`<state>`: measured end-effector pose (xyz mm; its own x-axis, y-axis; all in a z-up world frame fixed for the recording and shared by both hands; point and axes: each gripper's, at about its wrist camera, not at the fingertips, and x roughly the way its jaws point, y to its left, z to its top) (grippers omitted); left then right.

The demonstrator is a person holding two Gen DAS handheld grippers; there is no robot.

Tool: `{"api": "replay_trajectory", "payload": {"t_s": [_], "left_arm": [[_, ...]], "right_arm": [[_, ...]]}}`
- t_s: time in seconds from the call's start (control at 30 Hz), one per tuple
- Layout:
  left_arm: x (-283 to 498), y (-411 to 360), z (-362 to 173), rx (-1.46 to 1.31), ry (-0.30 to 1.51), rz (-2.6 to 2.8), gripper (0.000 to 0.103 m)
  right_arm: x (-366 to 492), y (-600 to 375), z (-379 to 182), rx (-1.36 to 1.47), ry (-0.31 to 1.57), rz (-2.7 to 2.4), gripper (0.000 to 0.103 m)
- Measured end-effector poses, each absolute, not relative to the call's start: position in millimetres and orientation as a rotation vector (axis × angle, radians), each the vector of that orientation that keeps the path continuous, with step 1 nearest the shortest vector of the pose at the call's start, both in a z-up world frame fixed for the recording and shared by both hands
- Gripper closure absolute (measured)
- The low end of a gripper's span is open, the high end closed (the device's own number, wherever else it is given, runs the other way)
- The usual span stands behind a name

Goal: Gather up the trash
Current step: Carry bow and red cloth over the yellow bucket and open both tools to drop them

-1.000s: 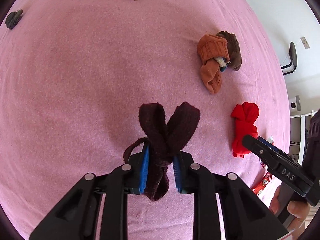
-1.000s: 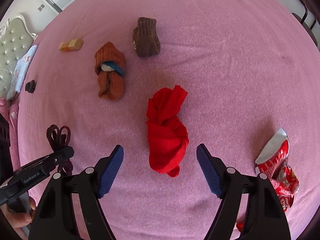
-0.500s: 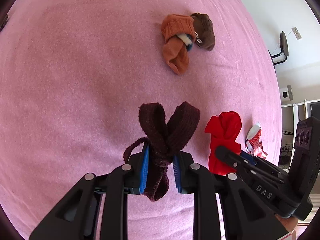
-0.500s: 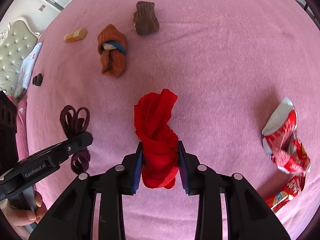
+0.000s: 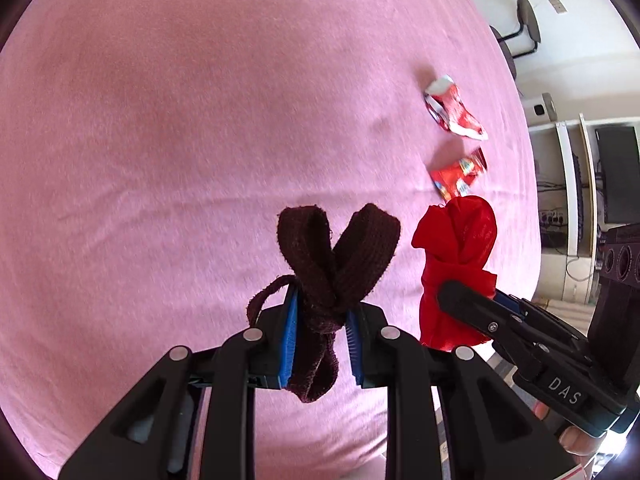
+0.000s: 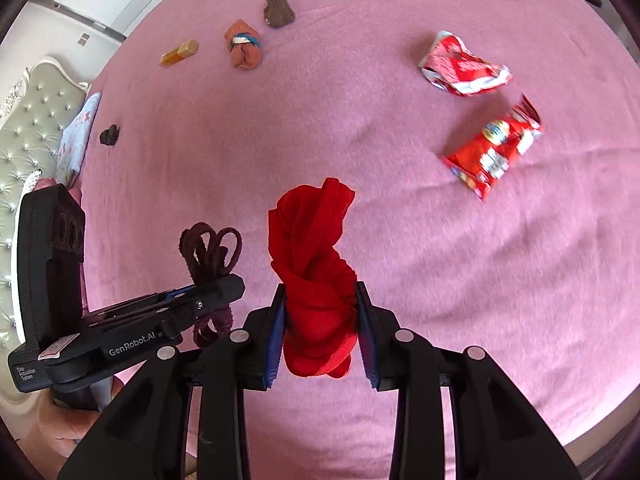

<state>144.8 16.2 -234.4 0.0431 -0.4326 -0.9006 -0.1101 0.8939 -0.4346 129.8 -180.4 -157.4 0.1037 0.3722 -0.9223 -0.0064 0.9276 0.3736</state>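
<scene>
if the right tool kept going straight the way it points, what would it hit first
Probably just the pink bedspread: the right tool, shut on the red sock, points at bare cover, no item in line; depth is unclear.

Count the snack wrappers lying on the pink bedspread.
2. A crumpled red-and-white wrapper lies far right; a red snack packet lies just nearer, beside it. Others may be hidden behind the grippers.

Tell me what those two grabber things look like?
Both are black plastic. The left gripper and right gripper have blue ridged pads inside their jaws and silver rivets on the arms. White lettering reads "GenRobot.AI" on the left, "DAS" on the right.
</scene>
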Motion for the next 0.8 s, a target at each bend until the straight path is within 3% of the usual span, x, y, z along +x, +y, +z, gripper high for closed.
{"api": "replay_trajectory", "payload": {"t_s": [0.33,0.8], "left_arm": [[72,-75,-198,-0.23,1.555,-0.469,0.081],[-36,-272,-183,0.055,1.624,-0.774,0.081]], "right_arm": [[20,-263,-128,0.483,1.371,0.104,0.071],[-153,-425,-116,0.673,1.29,-0.194,0.071]]}}
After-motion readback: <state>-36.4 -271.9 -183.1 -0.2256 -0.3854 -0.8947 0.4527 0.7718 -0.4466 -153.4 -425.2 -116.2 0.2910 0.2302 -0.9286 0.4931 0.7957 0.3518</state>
